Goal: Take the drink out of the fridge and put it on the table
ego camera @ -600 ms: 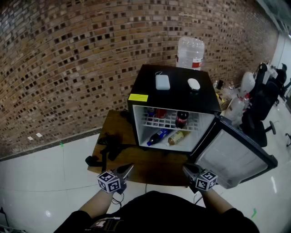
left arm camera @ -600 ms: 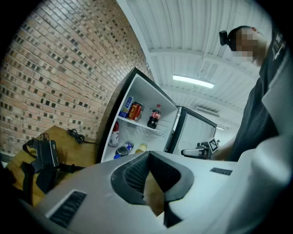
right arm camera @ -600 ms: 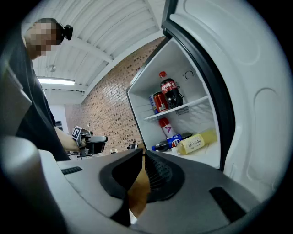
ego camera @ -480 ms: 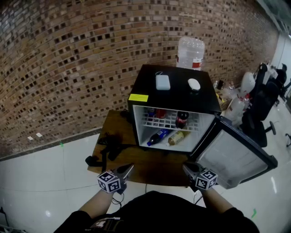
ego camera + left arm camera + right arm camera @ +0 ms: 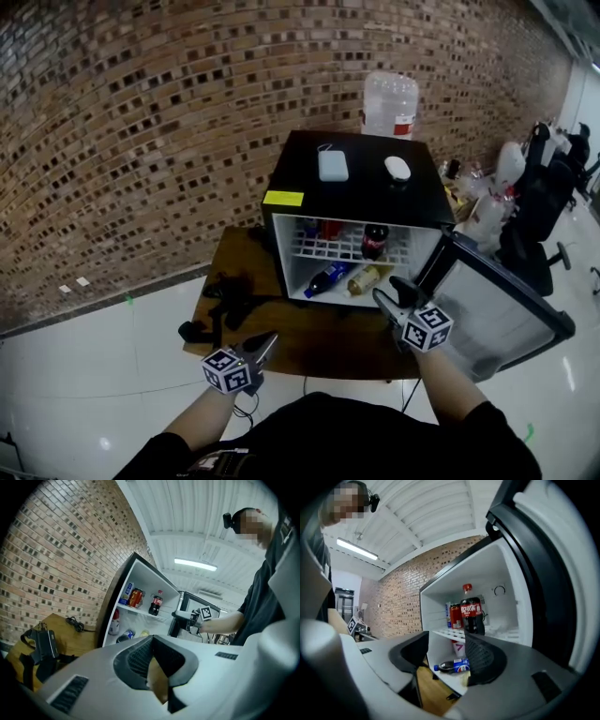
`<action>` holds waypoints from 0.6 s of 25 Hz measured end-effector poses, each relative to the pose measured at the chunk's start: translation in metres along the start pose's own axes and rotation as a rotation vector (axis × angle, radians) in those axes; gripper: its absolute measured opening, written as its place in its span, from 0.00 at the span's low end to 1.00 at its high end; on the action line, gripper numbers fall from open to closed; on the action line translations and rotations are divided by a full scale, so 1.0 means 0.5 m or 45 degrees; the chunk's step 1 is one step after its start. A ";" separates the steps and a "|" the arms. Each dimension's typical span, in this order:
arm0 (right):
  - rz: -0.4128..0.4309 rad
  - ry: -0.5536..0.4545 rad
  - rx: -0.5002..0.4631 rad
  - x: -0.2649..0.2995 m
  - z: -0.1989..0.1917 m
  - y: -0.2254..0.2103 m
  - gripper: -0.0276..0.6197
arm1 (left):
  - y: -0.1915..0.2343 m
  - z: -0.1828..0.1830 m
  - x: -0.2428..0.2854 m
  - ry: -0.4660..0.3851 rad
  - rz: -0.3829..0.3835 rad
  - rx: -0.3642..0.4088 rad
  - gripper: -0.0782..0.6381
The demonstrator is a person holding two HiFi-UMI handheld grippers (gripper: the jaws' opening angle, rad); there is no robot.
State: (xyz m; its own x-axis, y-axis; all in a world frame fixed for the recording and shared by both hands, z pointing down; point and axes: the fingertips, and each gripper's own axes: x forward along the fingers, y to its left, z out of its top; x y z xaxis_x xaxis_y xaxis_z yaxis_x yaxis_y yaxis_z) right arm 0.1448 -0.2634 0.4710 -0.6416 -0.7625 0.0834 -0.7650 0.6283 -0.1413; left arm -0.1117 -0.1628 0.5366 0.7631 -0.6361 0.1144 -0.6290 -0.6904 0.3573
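Note:
A black mini fridge stands open on a wooden table, its door swung out to the right. On the upper wire shelf are a cola bottle and a red can. Below them lie a blue bottle and a yellowish bottle. My right gripper is open and empty just before the fridge opening, beside the door. My left gripper hangs shut over the table's front edge, holding nothing.
A big water jug stands behind the fridge. A white box and a mouse lie on its top. Black straps and cables lie on the table's left part. Office chairs stand at the right.
My right gripper has moved forward from the table's front edge up to the fridge opening. The left gripper has stayed in place.

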 end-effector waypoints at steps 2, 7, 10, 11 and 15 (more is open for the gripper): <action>-0.038 -0.020 -0.042 0.039 0.041 -0.016 0.52 | -0.005 0.003 -0.002 0.001 -0.006 0.006 0.10; -0.173 -0.005 -0.154 0.139 0.101 -0.060 0.59 | -0.007 -0.002 -0.009 0.006 -0.005 -0.002 0.10; -0.221 0.017 -0.144 0.180 0.113 -0.085 0.59 | -0.006 -0.011 -0.018 0.010 0.004 -0.007 0.10; -0.234 0.028 -0.150 0.190 0.114 -0.093 0.59 | -0.003 -0.014 -0.021 0.012 0.010 -0.009 0.10; -0.261 0.079 -0.195 0.223 0.107 -0.121 0.59 | 0.011 -0.025 -0.033 0.022 0.033 -0.017 0.10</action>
State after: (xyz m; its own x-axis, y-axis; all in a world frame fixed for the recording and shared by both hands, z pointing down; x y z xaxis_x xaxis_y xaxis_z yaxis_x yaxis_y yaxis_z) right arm 0.1224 -0.3949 0.4359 -0.4712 -0.8681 0.1561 -0.8757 0.4817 0.0351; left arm -0.1256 -0.1519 0.5481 0.7492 -0.6474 0.1397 -0.6465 -0.6692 0.3663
